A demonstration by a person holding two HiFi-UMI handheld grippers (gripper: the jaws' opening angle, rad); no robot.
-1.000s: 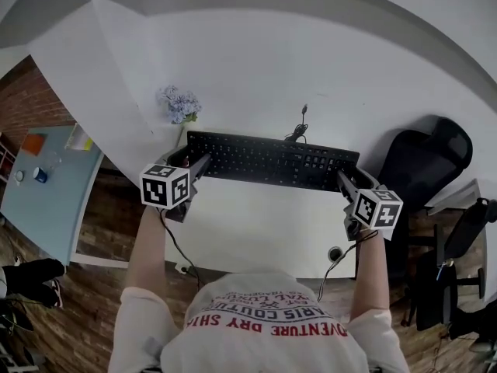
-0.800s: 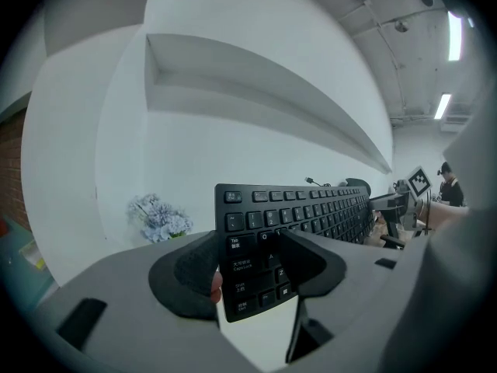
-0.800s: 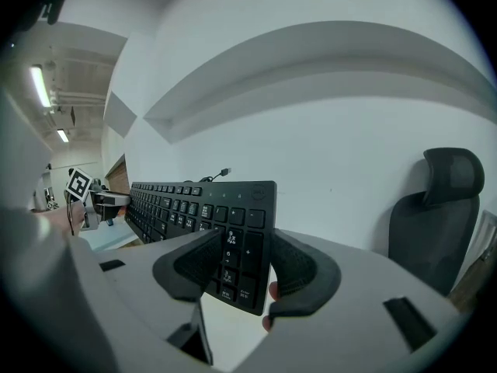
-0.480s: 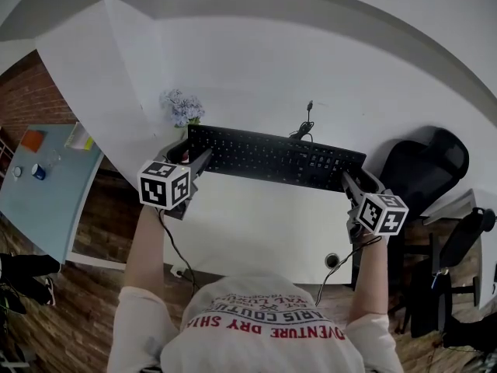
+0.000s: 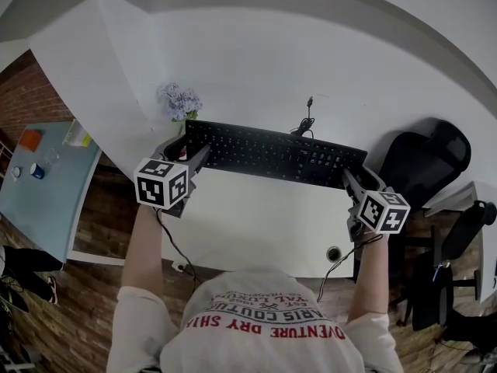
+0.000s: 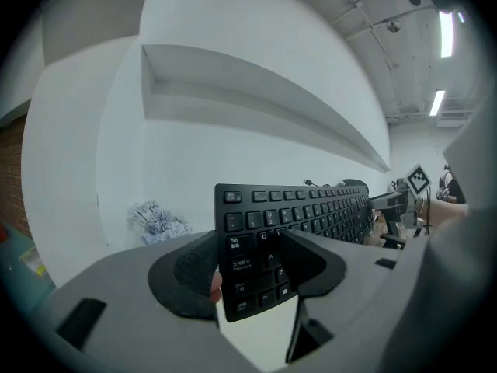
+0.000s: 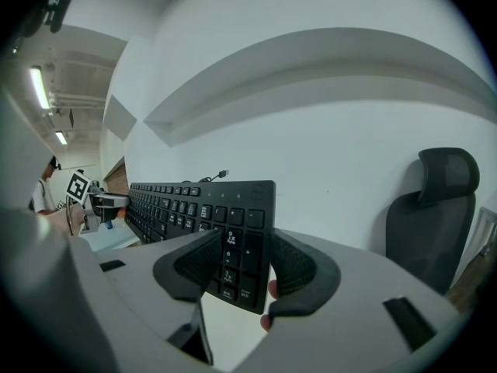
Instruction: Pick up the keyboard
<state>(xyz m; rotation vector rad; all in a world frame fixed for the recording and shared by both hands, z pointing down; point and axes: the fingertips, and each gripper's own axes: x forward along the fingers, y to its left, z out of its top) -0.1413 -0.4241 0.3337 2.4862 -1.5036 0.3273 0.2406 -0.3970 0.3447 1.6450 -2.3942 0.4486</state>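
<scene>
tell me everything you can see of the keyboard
Black full-size keyboard with number pad, plastic-looking, white legends on the keys. It stretches sideways over the far part of the white desk. The left hand-held gripper clamps its left end, the right hand-held gripper its number-pad end. Its cable trails behind, plug unconnected.

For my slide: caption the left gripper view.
Left gripper clamped on the left end of the black keyboard, white wall behind.

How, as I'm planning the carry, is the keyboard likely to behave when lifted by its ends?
Probably stiff: gripped only at its ends by the left gripper and right gripper, the keyboard looks straight, with no sag. It is thin, so likely light for its length. Its loose cable may trail and snag.
</scene>
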